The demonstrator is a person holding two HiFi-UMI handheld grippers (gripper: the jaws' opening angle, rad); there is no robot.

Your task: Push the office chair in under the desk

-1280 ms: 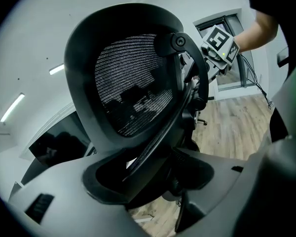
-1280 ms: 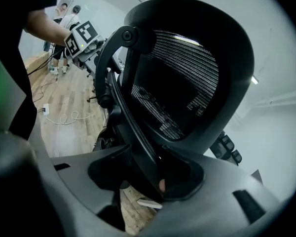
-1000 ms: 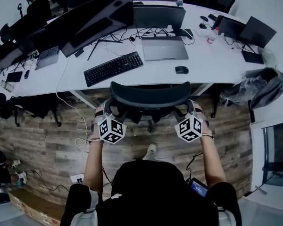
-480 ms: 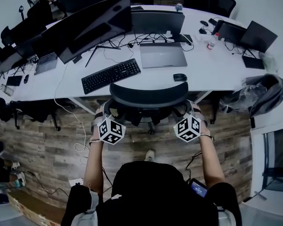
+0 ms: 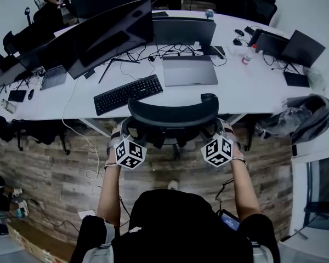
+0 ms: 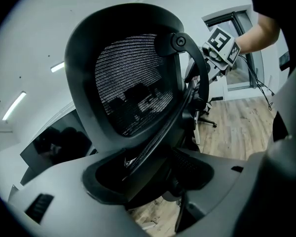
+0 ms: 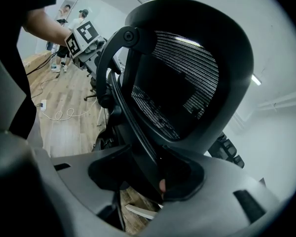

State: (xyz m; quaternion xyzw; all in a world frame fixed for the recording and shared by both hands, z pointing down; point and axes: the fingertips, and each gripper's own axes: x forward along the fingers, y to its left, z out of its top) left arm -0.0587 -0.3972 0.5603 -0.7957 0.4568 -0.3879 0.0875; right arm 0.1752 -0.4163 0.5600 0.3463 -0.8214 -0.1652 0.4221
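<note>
Head view puts the office chair (image 5: 172,113) straight ahead of both tools, its backrest right at the tabletop (image 5: 252,78) edge (the seat is hidden below). The left tool (image 6: 147,168) and the right tool (image 7: 155,177) each clamp one side of the backrest frame, jaws fairly wide around it.

Wood-plank floor (image 5: 55,169), window (image 6: 246,68) at rt, strip lights (image 6: 14,105) on white ceiling (image 6: 34,43).

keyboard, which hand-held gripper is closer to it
Left. The left hand-held gripper is on the chair directly in front of the keyboard; the right hand-held gripper sits further right.
</note>
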